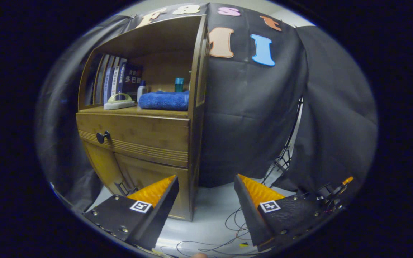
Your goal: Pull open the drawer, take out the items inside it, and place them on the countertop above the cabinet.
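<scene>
My tool: spread, empty, well short of drawer; wood front prob. stiff, heavyish; grab small round knob.

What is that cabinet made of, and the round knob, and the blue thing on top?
The cabinet looks like wood, warm brown with a faint sheen and visible grain. The knob on its closed drawer is dark and smooth, maybe metal or painted wood. The blue towel looks like soft, fuzzy cloth. The gripper is open, well short of the drawer.
</scene>
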The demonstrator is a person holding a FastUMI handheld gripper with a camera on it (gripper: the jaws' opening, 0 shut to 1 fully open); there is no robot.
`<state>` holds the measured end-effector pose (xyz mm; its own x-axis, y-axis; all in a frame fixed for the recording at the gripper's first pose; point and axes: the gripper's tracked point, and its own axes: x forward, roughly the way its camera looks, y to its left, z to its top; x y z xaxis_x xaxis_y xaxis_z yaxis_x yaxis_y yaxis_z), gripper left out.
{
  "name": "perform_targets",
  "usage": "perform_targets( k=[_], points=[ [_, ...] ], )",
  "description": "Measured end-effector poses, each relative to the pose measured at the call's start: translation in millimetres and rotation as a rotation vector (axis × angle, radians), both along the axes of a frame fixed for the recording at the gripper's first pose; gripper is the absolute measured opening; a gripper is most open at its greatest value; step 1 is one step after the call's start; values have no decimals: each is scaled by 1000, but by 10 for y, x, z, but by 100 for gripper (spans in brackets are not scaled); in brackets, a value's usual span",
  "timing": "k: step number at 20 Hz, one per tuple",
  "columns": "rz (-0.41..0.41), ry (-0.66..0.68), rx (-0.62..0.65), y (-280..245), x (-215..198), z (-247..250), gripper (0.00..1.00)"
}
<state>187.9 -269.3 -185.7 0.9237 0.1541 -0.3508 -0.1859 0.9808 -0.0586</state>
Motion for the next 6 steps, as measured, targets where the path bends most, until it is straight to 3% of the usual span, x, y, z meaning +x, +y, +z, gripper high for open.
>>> perform_targets(
  k=[6],
  points=[
    [12, 10, 13, -63, -60, 33, 94]
  ],
)
